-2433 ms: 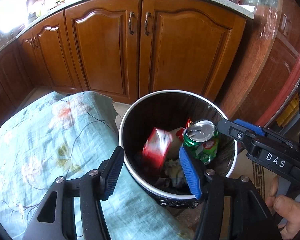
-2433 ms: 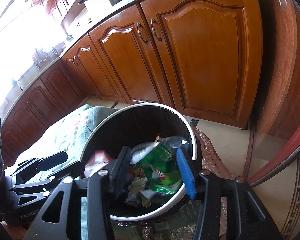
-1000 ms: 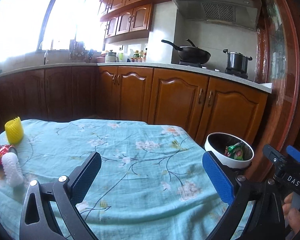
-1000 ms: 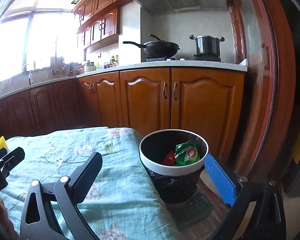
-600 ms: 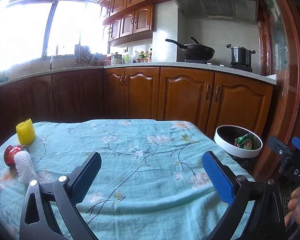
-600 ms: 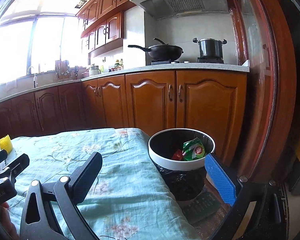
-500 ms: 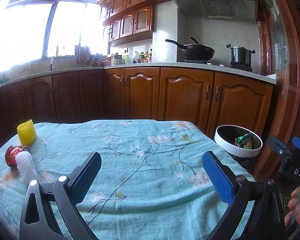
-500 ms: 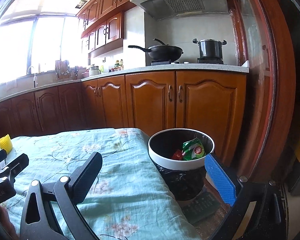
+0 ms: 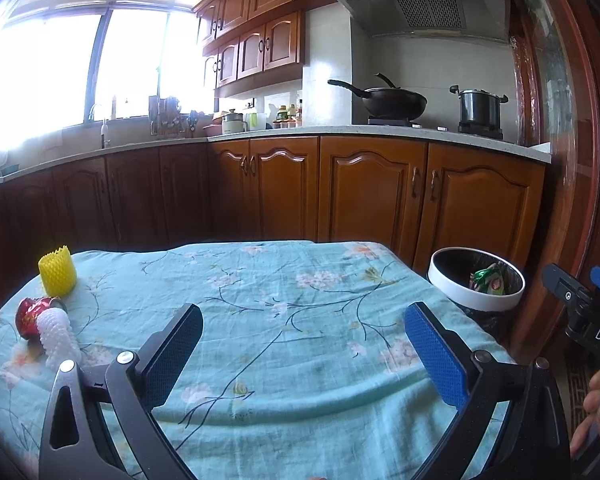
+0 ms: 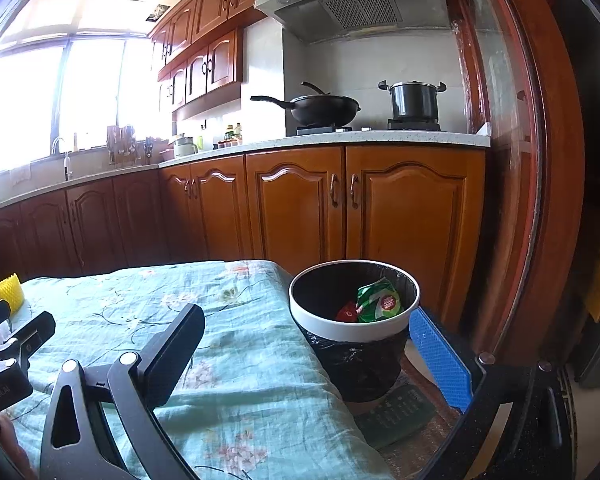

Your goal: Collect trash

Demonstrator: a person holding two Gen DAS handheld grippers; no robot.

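Both grippers are hanging empty over the table [image 9: 300,360], its floral cloth showing bare between them. The left gripper [image 9: 304,354] is holding its fingers wide apart, and the right gripper [image 10: 308,356] is doing the same beside the trash bin [image 10: 354,330], which is already holding a green wrapper [image 10: 380,300].

3 pieces are still lying at the table's far left: a crushed red can [image 9: 32,316], a white foam net [image 9: 58,338] touching it, and a yellow foam net [image 9: 58,272] standing just behind.

The can is probably light, stiff and slick, so pinching across its dented middle looks safest. The nets are likely soft and springy, needing a fuller squeeze.
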